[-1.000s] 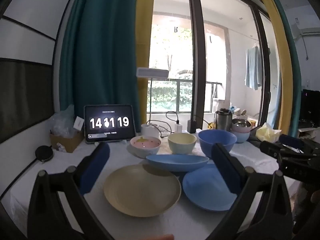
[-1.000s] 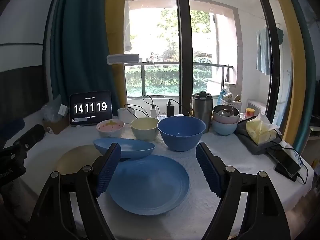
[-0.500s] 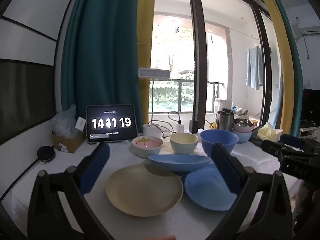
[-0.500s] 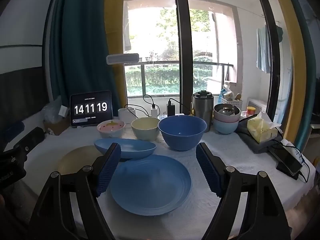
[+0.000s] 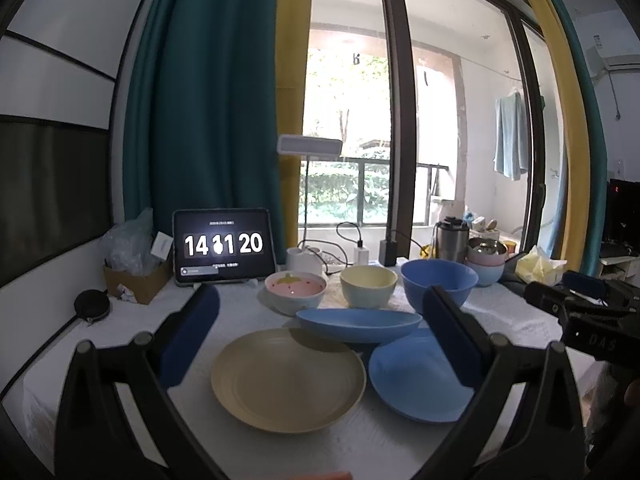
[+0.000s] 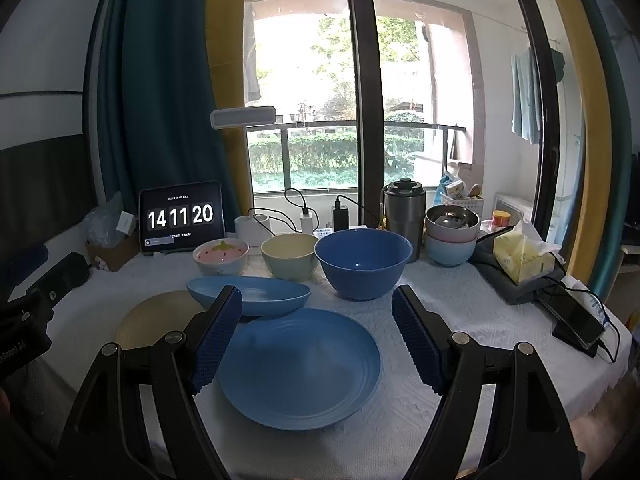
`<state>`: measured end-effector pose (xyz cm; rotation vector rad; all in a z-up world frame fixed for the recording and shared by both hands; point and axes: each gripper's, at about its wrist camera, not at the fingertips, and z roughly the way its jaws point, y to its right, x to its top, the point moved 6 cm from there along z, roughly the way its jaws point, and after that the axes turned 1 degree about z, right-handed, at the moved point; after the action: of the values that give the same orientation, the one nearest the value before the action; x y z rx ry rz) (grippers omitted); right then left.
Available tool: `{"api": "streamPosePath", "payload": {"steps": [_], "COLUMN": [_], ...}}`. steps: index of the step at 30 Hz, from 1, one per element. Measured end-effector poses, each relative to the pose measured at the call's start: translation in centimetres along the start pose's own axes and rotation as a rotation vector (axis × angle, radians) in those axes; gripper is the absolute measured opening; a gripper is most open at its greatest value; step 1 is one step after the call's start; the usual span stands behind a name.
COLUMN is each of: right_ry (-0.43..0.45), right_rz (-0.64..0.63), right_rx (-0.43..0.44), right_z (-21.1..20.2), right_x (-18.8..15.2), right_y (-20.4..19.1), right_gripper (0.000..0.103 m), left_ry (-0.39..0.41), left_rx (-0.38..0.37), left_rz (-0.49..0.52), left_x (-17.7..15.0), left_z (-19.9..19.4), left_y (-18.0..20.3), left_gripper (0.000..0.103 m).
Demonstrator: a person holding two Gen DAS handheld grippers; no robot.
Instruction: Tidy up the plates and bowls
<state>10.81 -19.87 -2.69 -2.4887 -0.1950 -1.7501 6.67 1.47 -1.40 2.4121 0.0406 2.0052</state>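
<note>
Surface: your table (image 6: 460,308) carries a white textured cloth and stands against a tall window with teal and yellow curtains.
Back row: a tablet clock (image 6: 181,217) reading 14 11 20 stands at the left; a steel flask (image 6: 404,210) and a tissue pack (image 6: 522,256) stand to the right.
Bowls: pink strawberry bowl (image 5: 295,291), cream bowl (image 5: 368,285) and large blue bowl (image 6: 363,261) form a line, each empty as far as you can see.
Stacked bowls: a metal bowl sits in a pink one atop a pale blue one (image 6: 451,236), beside the flask.
Oval dish: the blue oval dish (image 6: 248,294) lies in front of the bowl line, its ends overlapping both plates' far rims.
Plates: the cream plate (image 5: 288,378) lies left, the blue plate (image 6: 299,366) right, just beside each other.
Left gripper (image 5: 320,338): your jaws are spread wide above the cream plate, grasping nothing.
Right gripper (image 6: 316,330): your jaws are spread wide over the blue plate, empty, touching nothing.
</note>
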Motion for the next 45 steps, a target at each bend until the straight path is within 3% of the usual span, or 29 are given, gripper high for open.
{"api": "streamPosePath", "payload": {"steps": [45], "right_ry": [-0.010], "right_rz": [0.016], "right_rx": [-0.007], "right_z": [0.41], "right_x": [-0.30], "right_y": [-0.14], "right_gripper": [0.080], "left_ry": [0.002], "left_rx": [0.003], "left_rz": [0.006], "left_x": [-0.41], "left_z": [0.02], "left_y": [-0.39], "left_gripper": [0.102]}}
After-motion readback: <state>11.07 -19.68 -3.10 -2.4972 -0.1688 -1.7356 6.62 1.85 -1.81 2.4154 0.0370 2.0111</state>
